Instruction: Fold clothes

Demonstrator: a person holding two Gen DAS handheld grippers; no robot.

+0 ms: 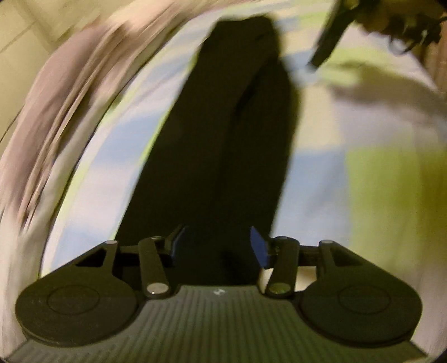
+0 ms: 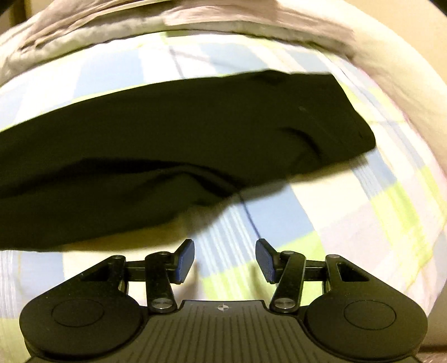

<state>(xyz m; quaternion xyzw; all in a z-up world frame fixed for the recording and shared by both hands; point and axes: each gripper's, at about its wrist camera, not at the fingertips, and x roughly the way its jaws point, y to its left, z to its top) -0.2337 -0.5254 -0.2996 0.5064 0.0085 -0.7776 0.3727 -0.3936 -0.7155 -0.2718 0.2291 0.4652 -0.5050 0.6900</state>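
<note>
A long black garment (image 1: pixel 223 125), folded lengthwise, lies flat on a checked bed sheet (image 1: pixel 377 181). In the left wrist view it runs from the far end of the bed toward me. My left gripper (image 1: pixel 219 244) hangs over its near end with the jaws apart, and no cloth is pinched between the blue pads. In the right wrist view the black garment (image 2: pixel 167 134) stretches across the picture, with its end at the right. My right gripper (image 2: pixel 225 259) stands open over the bare sheet (image 2: pixel 335 209), just short of the garment's near edge. The view is motion-blurred.
A rumpled pale pink and grey blanket (image 2: pixel 139 16) is bunched along the far edge of the bed; it is also the blurred blanket (image 1: pixel 56 97) at the left. The other hand-held gripper (image 1: pixel 327 42) and a hand (image 1: pixel 391 19) show at the upper right.
</note>
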